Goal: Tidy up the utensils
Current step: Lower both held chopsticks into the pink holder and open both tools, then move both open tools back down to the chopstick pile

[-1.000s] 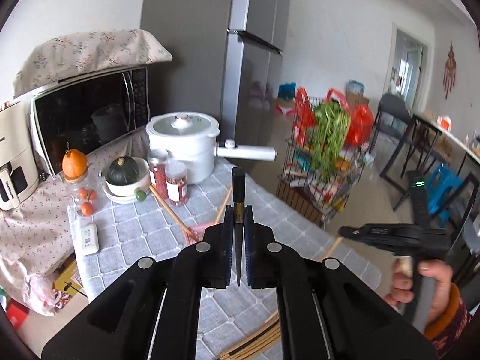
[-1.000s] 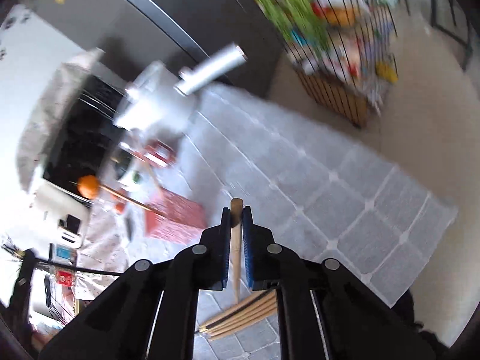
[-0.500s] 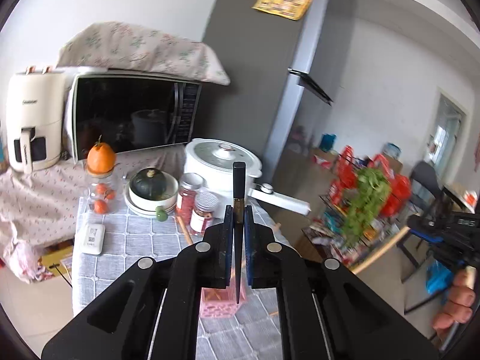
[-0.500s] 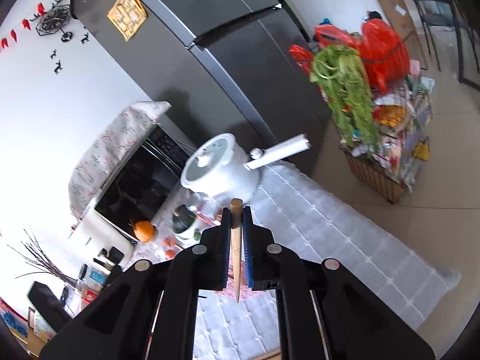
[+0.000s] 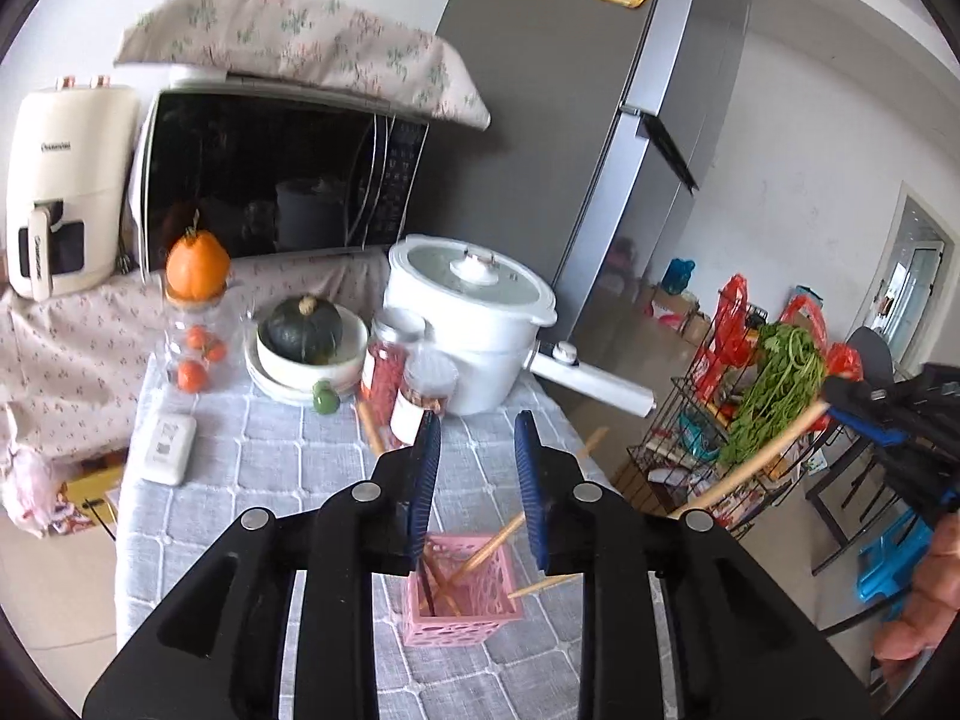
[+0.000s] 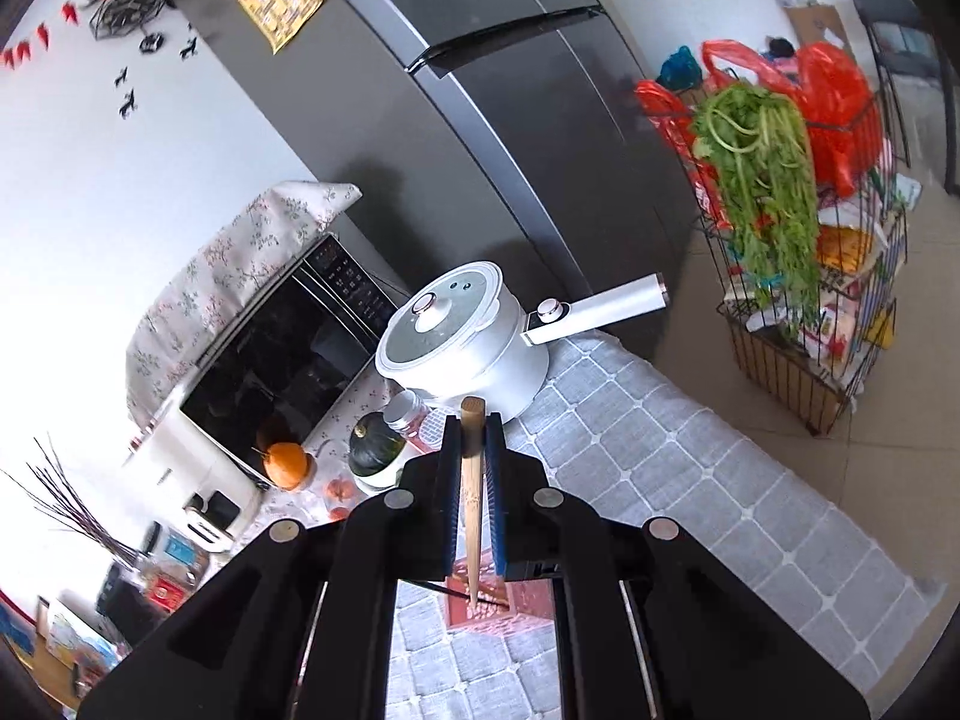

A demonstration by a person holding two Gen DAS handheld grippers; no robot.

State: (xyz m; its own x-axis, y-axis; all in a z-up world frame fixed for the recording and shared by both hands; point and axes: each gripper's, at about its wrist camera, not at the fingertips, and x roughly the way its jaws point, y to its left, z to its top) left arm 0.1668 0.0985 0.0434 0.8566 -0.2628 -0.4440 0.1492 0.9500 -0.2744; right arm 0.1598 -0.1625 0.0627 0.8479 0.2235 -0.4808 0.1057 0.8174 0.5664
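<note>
Left gripper [image 5: 477, 468] spread and empty above the pink holder [image 5: 459, 591] on the desk [image 5: 240, 480], sticks already inside; right gripper [image 6: 474, 468] clenched on a wooden chopstick [image 6: 471, 480], tip-down, seemingly for dropping in.

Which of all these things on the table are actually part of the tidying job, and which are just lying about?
Part of the job:
- pink holder
- chopsticks standing in it
- wooden chopstick gripped by the right gripper
- left gripper, open

Just lying about:
- white pot
- microwave
- squash
- two jars
</note>
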